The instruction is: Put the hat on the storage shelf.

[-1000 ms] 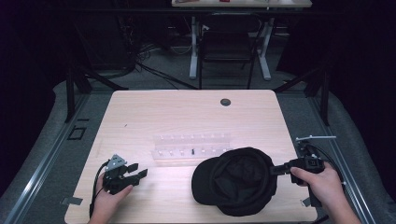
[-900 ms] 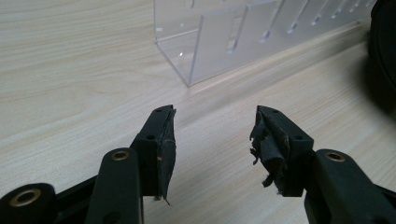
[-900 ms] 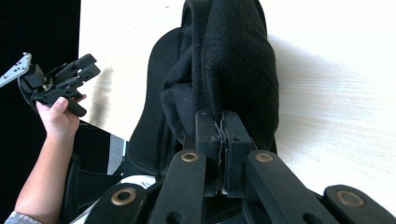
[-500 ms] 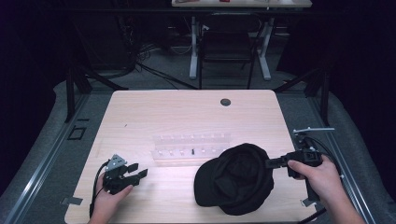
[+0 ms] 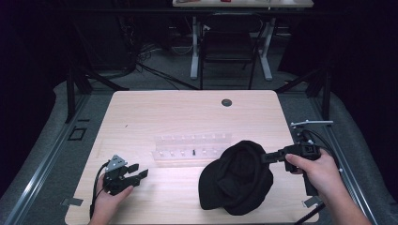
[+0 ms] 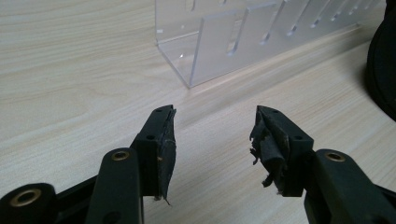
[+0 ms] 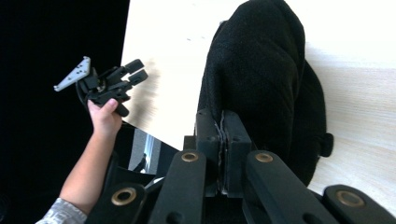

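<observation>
Clearly parted, the left gripper (image 6: pixel 212 135) rests at the near-left of the table (image 5: pixel 155 110), its jaws gaping on nothing, frayed pads (image 6: pixel 266 149) bare. Opposite, the right gripper (image 7: pixel 223 133) is pinched tight on the edge of the black cap (image 5: pixel 237 176), which slumps at the near-right. Between them stands a clear acrylic rack (image 5: pixel 192 147) with one small dark piece; no readable writing shows.

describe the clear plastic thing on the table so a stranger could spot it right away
On the light wooden table, look at the middle, just left of the black cap held by the right hand-held gripper. The clear acrylic rack lies there, long and low with rows of slots. It is the one see-through object.
</observation>
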The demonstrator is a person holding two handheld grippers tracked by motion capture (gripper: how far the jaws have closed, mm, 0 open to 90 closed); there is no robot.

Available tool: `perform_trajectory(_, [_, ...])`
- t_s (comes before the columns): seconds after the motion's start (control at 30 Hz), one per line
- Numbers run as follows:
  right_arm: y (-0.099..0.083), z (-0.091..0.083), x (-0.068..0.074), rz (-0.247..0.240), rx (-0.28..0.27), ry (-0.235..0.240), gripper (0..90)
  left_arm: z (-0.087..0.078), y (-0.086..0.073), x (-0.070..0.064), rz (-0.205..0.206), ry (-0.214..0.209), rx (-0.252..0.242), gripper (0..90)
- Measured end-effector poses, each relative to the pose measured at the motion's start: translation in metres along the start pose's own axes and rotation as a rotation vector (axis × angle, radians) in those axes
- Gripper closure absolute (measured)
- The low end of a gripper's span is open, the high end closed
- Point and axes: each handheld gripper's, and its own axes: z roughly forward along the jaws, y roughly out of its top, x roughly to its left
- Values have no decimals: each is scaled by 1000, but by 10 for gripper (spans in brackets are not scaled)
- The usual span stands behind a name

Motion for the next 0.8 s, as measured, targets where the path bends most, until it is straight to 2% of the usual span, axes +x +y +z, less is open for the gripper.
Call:
perform_trajectory(0.2, [3, -5, 10, -7, -4, 4, 883, 0, 0, 0, 1, -1, 1, 489])
perform_trajectory(0.23, [4, -9, 16, -14, -11, 4, 883, 0, 0, 0, 2, -2, 2, 489])
perform_trajectory(0.5, [7, -26, 36, -54, -46, 7, 884, 0, 0, 0, 3, 0, 2, 489])
perform_trajectory(0.8, [14, -40, 43, -52, -87, 17, 884, 1, 0, 0, 1, -2, 2, 489])
